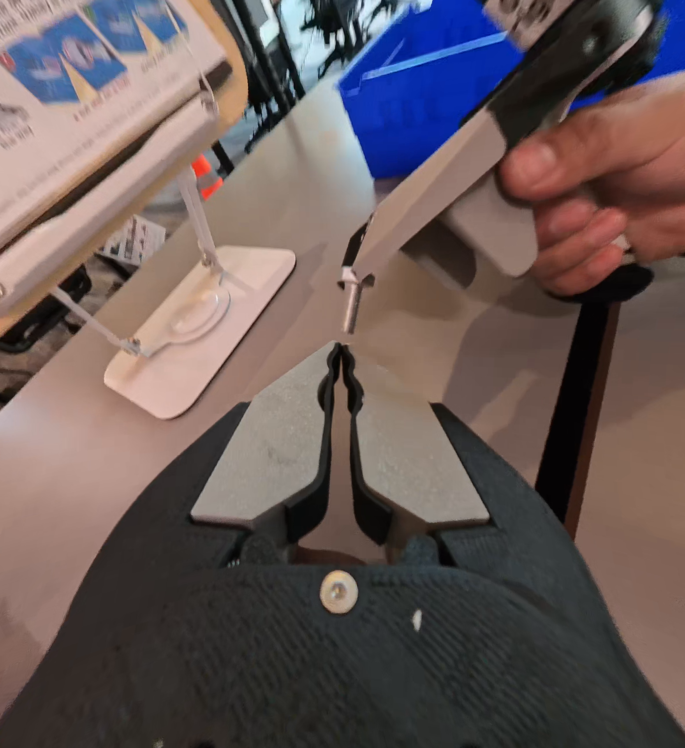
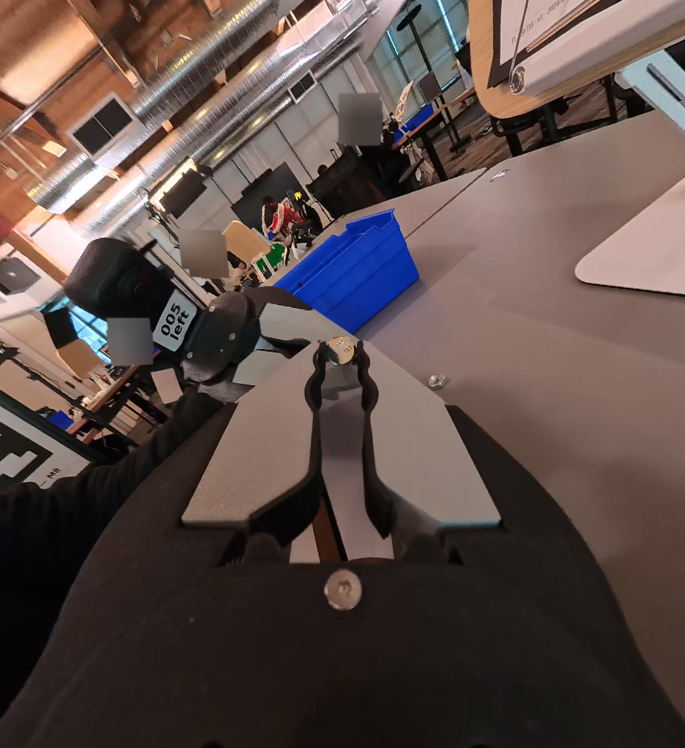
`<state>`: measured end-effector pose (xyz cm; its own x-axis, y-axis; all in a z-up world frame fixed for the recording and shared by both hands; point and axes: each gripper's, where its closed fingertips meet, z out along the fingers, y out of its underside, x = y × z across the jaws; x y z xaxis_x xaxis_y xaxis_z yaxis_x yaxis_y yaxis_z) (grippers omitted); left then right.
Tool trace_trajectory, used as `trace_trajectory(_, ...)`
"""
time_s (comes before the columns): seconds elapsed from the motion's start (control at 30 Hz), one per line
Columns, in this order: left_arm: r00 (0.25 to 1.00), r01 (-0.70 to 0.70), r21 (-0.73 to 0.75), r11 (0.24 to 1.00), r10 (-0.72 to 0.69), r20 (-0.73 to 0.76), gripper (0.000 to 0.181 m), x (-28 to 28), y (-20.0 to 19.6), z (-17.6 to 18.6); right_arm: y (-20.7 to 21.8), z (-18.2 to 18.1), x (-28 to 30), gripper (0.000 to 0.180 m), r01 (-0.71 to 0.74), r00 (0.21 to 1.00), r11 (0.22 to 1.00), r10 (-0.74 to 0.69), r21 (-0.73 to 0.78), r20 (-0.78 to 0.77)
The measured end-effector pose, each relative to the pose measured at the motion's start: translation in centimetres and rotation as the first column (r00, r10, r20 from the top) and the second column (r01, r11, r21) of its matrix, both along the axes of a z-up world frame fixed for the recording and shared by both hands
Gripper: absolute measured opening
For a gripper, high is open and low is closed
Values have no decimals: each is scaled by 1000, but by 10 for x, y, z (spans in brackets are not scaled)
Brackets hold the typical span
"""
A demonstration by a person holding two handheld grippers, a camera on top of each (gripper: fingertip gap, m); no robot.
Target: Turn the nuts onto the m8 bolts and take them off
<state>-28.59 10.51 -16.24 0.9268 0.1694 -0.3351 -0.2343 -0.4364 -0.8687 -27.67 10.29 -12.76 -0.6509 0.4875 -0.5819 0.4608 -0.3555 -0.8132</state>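
In the right wrist view my right gripper [image 2: 340,352] is shut on the head of a silver M8 bolt [image 2: 340,350]. In the left wrist view it [image 1: 355,279] comes in from the upper right, held by a hand [image 1: 616,182], with the bolt [image 1: 351,309] hanging shaft-down. My left gripper [image 1: 340,349] is shut just below the shaft's end, and I see nothing between its tips. One of its fingers [image 2: 288,319] shows behind the right gripper's tips. A loose silver nut [image 2: 437,380] lies on the grey table [image 2: 535,344], right of the bolt.
A blue bin [image 1: 413,105] stands at the back of the table and also shows in the right wrist view [image 2: 357,275]. A white stand base [image 1: 211,324] carries a tilted board with printed sheets [image 1: 69,121]. A dark gap [image 1: 567,404] splits the table at right. People are far behind. Both grippers' tips are close together, under 4 cm apart.
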Motion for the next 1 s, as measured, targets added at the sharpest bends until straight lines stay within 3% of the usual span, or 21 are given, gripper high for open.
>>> trace_trajectory(0.57,994,24,168,985,-41,100,0,3,-3,29,-1,5,4,13,-43,999,998,44,-50,3)
trace_trajectory(1.0,922,90,279,956,-186,339,0,15,-5,36,-13,6,11,11,-84,995,996,85,21,-58)
